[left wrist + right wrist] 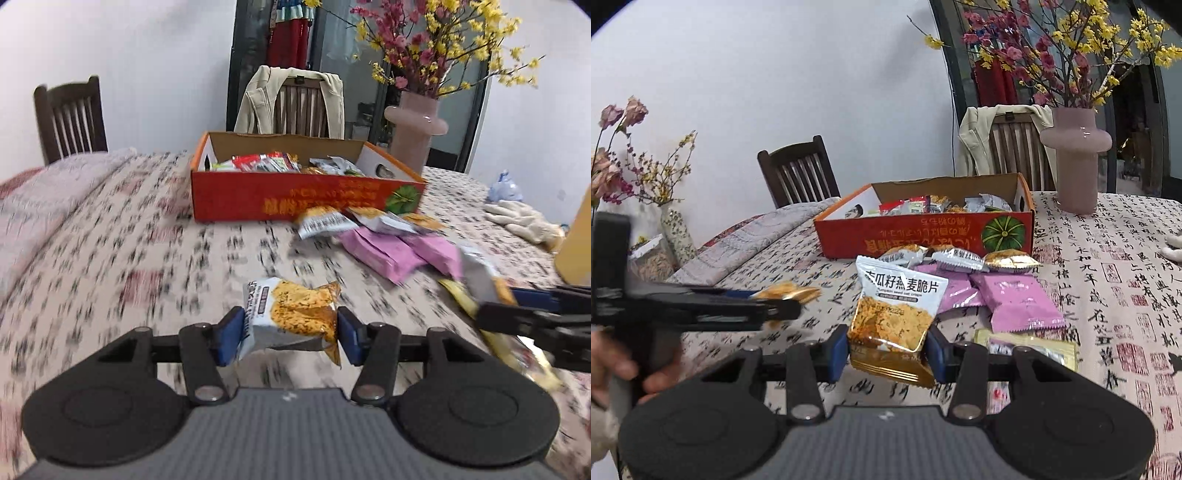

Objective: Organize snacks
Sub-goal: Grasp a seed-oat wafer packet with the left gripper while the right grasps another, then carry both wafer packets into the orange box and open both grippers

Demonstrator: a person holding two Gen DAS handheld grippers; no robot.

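My left gripper is shut on a white-and-orange crisp packet, held sideways just above the tablecloth. My right gripper is shut on a second crisp packet, upright with its white top showing. Each gripper also shows in the other view: the right one at the right edge, the left one at the left in a person's hand. An orange-red cardboard box with several snack packets inside stands farther back. Pink packets and silver-gold packets lie in front of it.
A pink vase with flowering branches stands right of the box. Behind the table are two wooden chairs, one with a beige jacket over it. Pale gloves lie at the right. A flat gold packet lies near my right gripper.
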